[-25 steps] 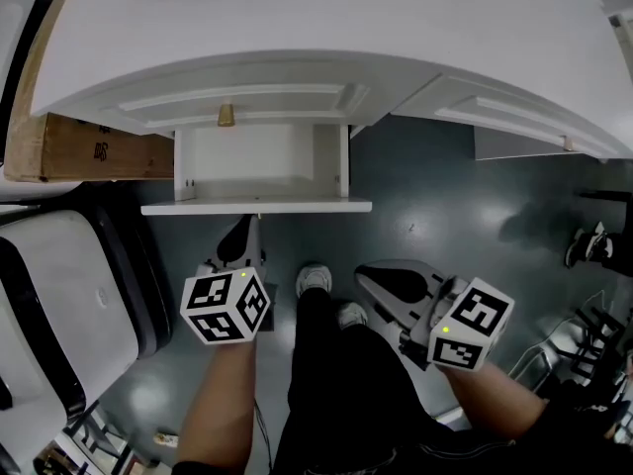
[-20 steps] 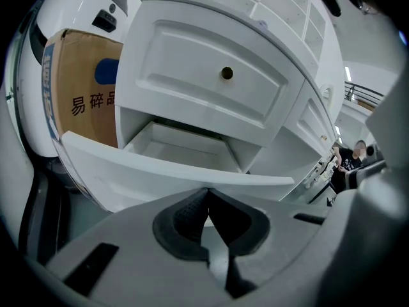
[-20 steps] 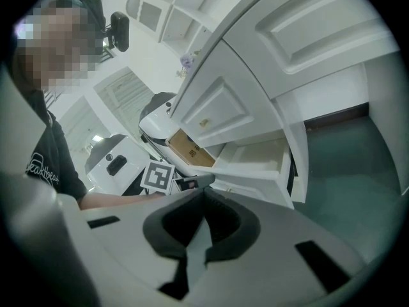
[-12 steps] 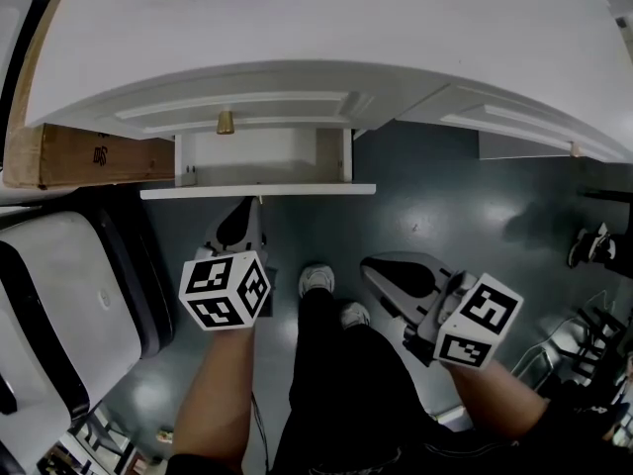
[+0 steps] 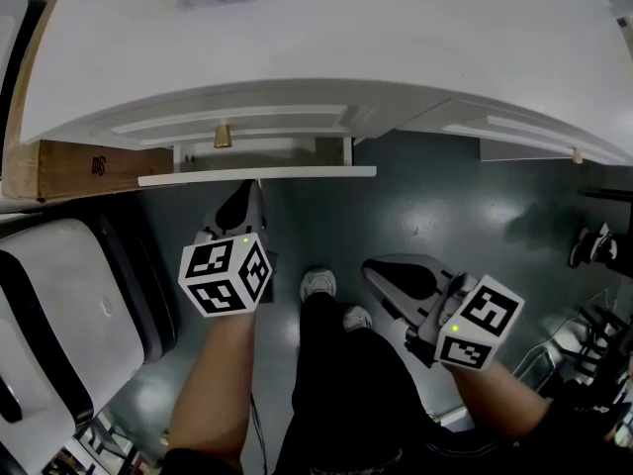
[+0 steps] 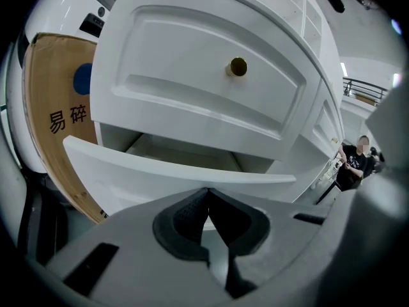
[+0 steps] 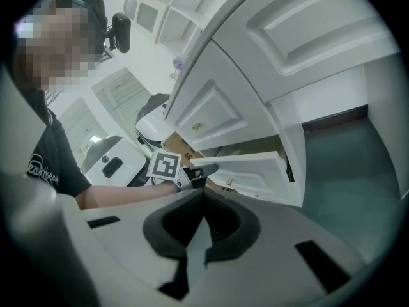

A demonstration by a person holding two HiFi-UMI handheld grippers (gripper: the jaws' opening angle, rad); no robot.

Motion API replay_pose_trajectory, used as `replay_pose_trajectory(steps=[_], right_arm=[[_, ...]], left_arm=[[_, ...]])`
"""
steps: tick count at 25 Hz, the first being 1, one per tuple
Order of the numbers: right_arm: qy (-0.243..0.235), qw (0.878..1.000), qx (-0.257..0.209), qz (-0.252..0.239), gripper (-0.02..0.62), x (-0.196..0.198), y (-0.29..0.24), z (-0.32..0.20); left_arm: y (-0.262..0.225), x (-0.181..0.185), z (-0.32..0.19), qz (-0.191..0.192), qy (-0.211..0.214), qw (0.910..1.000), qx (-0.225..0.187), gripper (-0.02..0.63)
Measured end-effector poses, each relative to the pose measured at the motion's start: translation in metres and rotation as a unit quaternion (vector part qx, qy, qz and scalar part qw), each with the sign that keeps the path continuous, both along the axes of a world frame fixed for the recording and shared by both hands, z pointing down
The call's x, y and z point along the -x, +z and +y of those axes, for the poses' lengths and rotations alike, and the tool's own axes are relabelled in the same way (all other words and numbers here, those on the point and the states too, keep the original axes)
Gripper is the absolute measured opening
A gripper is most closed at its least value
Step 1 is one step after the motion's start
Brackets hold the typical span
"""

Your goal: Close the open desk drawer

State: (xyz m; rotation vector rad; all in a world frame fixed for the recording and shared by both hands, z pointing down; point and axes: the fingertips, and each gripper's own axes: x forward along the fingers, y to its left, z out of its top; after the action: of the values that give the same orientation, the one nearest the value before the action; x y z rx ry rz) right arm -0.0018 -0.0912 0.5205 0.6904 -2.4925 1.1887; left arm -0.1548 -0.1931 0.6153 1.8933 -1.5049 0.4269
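The drawer [image 5: 257,174] sits under the desk [image 5: 346,28], below an upper drawer [image 6: 198,75] with a brass knob [image 6: 238,66]. It is only partly out. From the head view just a thin strip of its inside shows behind the front panel, so I judge the close is well along but not finished.

My left gripper [image 5: 252,198] has its jaws pressed fully together, holding nothing. In the left gripper view the tips meet right at the drawer's front panel [image 6: 160,171], near its middle, and seem to rest against it.

My right gripper [image 5: 384,277] is also closed on nothing. It hangs low over the floor [image 5: 445,196], well apart from the drawer and to its right.

To do this well, I should push straight along the drawer's run, not at an angle. Contact should stay near the panel's middle so neither side drags. My tips sit close under the panel's top edge, and if they ride up they could slip over it into the opening, so I should press a little lower and keep level. A slow, even push is best, stopping once the panel is flush with the upper drawer's face.

A cardboard box [image 5: 69,161] stands just left of the drawer, and a white chair [image 5: 59,305] is nearer me. Neither lies in the path.
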Motion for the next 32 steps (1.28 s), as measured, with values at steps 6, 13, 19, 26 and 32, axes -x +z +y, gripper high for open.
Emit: replay_pose_trajectory(steps=[6,13,19,26,32], right_arm=[[0.001,1.000,-0.004,0.003,0.006,-0.002,-0.002,-0.005],[0.006,1.000,-0.009,0.003,0.006,-0.006,-0.002,-0.006],[0.012,1.000,-0.007,0.004,0.006,-0.010,-0.001,-0.006],[0.009,1.000,-0.015,0.005,0.006,-0.011,-0.006,-0.004],[0.008,0.999,-0.044,-0.005,0.006,-0.014,-0.039,0.001]], left_arm=[[0.000,0.001,-0.021,-0.006,-0.006,0.9999,-0.008,0.005],[0.000,0.001,-0.047,-0.006,-0.010,0.9999,-0.012,0.005],[0.000,0.001,-0.055,-0.011,-0.013,0.9997,-0.017,0.005],[0.000,0.000,-0.049,-0.012,-0.017,0.9998,-0.002,0.005],[-0.037,-0.015,-0.011,0.013,0.001,0.9999,0.009,0.005]])
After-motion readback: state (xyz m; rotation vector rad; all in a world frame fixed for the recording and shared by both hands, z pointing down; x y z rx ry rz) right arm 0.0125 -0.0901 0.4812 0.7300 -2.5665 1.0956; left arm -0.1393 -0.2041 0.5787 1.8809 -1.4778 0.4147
